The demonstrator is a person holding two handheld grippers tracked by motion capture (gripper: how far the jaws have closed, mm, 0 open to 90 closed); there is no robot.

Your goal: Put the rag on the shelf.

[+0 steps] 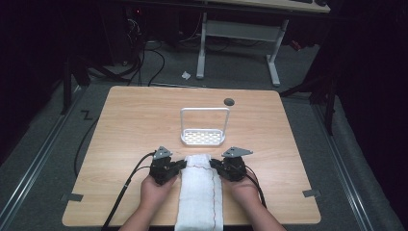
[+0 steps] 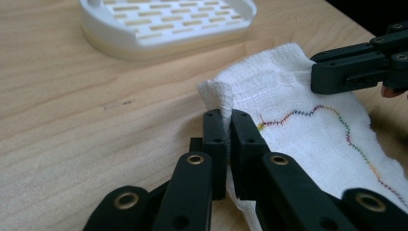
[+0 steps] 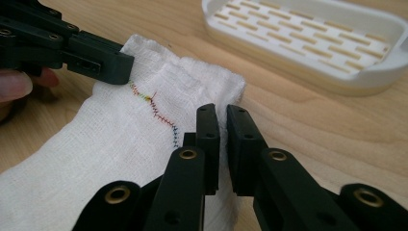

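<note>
- A white cloth (image 1: 200,192) with a wavy line of coloured stitching lies lengthwise in the lower middle of the high view, running from the near edge of the desk (image 1: 130,125) up toward the centre.
- The left claw (image 1: 182,164) sits at the cloth's far left corner and the right claw (image 1: 214,164) at its far right corner, a hand behind each, low in the frame.
- In the left gripper view, the left claw (image 2: 227,126) is clamped on the cloth (image 2: 308,130): a small peak of fabric stands up between the two nearly closed jaws.
- In the right gripper view, the right claw (image 3: 223,126) is likewise pinched on the cloth's (image 3: 115,144) edge, with fabric caught in the narrow gap between the jaws.
- A white slotted tray (image 1: 202,138) with a tall wire handle stands just beyond the cloth's far end, near but apart from it.
- A small dark round mark (image 1: 229,102) sits on the desk farther up, right of centre.
- To my eye the step in hand is the grasp of both far corners, ready for a fold or a lift.
- The next move, I judge, calls for both claws to rise together and travel evenly, keeping the edge taut so neither corner slips and the tray is not knocked.
</note>
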